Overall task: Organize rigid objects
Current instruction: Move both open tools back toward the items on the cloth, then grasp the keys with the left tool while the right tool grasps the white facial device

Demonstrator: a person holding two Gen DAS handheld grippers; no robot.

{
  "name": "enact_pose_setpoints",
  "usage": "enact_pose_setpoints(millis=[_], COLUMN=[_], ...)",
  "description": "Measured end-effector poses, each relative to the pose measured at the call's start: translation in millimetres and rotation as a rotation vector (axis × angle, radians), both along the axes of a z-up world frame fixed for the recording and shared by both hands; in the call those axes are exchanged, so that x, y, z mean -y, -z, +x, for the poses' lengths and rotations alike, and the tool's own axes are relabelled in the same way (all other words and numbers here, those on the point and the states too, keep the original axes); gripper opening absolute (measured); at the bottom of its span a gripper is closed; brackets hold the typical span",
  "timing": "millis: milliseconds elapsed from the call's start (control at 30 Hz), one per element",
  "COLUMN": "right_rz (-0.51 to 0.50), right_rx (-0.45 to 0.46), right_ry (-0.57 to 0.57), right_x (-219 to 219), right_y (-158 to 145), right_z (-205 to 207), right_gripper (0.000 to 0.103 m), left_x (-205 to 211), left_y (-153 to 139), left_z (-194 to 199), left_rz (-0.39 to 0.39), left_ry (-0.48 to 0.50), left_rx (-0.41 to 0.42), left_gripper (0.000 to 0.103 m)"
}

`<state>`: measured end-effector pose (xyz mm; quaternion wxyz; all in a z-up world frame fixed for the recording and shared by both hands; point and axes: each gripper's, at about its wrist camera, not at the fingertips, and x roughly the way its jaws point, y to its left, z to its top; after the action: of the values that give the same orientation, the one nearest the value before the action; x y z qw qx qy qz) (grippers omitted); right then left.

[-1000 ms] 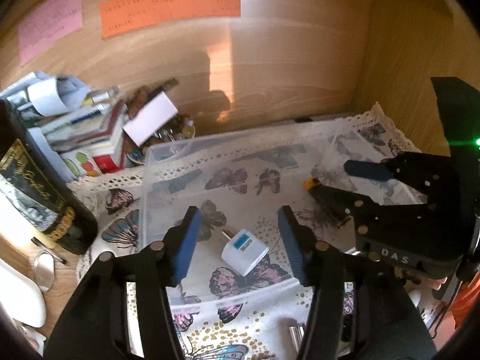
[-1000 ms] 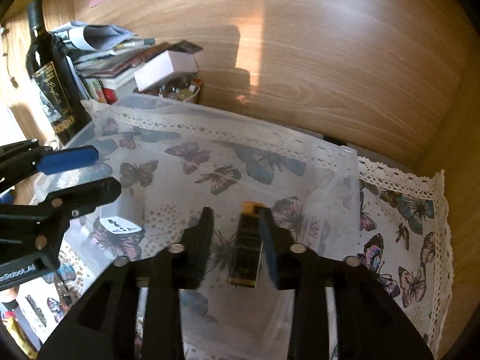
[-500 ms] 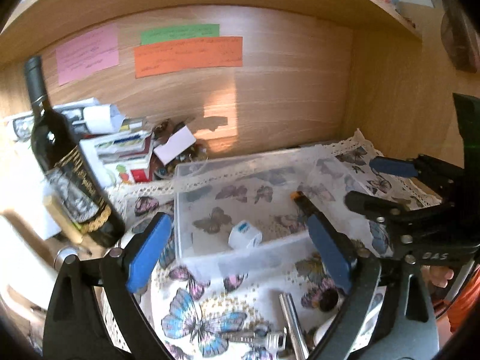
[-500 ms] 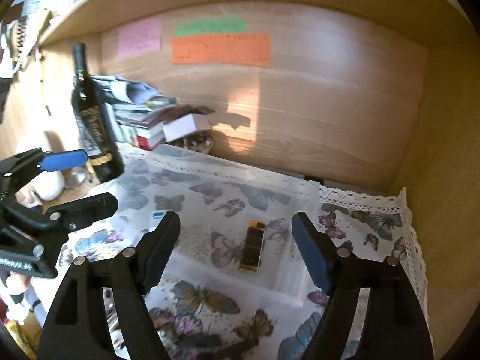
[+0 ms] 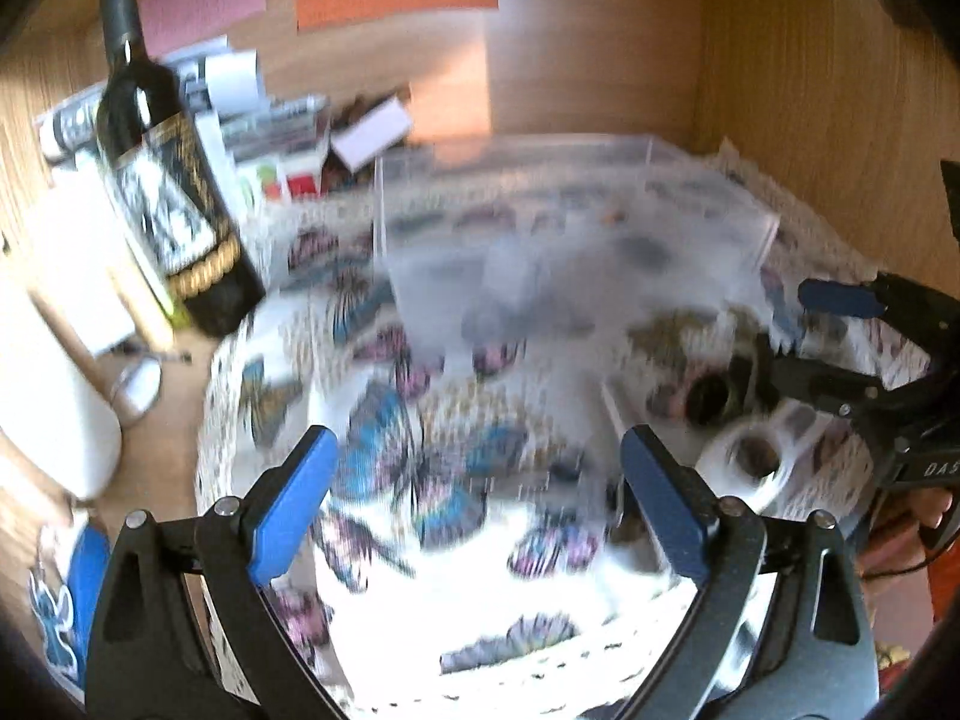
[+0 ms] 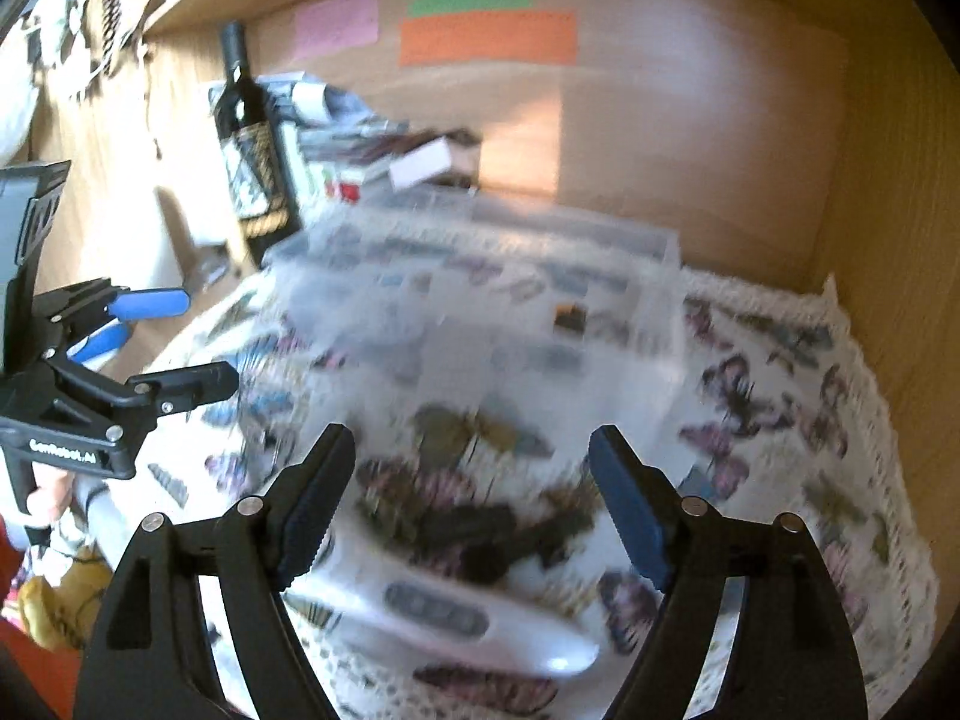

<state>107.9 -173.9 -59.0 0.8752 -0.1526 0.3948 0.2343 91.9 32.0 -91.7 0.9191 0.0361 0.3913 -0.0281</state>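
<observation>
While both the left gripper [image 5: 474, 495] and right gripper [image 6: 471, 495] stand wide open and empty, the clear bin [image 6: 480, 276] holds a dark item [image 6: 569, 319]. Judged remaining on the cloth: a white remote [image 6: 444, 612], tape roll [image 5: 750, 459].

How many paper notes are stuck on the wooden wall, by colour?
Pink note: 1
Green note: 1
Orange note: 1
Total: 3
</observation>
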Motion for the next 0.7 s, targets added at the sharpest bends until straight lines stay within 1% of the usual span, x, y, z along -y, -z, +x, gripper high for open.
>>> enact_pose_setpoints(millis=[167,200,267,367,500,633,700], right_rz=[-0.017,-0.005,0.006,0.002,-0.011,-0.011,-0.042], right_rx=[-0.058,-0.065,-0.081,-0.092,-0.100,-0.129,-0.138], right_ry=[-0.012,-0.010,-0.014,-0.024,-0.059,-0.115,-0.135], right_x=[6.9,10.5,13.0,13.9,8.8,-0.3,-6.9], right_y=[15.9,15.7,16.6,16.4,18.0,21.9,27.2], right_z=[-11.6,-13.8,-18.0,-22.8,-26.3,-25.7,-25.7], right_gripper=[0.079,0.083,0.084,0.084,0.084,0.084,0.084], left_x=[0.5,1.2,4.8,10.3,12.7,14.2,17.4], left_y=[25.3,28.2,33.5,37.5,39.4,39.5,38.5], left_z=[-5.9,-5.4,-3.3,1.6,10.4,16.3,15.9], left_rz=[0.001,0.001,0.010,0.017,-0.013,-0.029,-0.033], left_ry=[0.017,0.022,0.035,0.054,0.056,0.054,0.059], left_rx=[-0.100,-0.113,-0.134,-0.152,-0.164,-0.163,-0.158], left_gripper=[0.096,0.096,0.096,0.096,0.096,0.096,0.093])
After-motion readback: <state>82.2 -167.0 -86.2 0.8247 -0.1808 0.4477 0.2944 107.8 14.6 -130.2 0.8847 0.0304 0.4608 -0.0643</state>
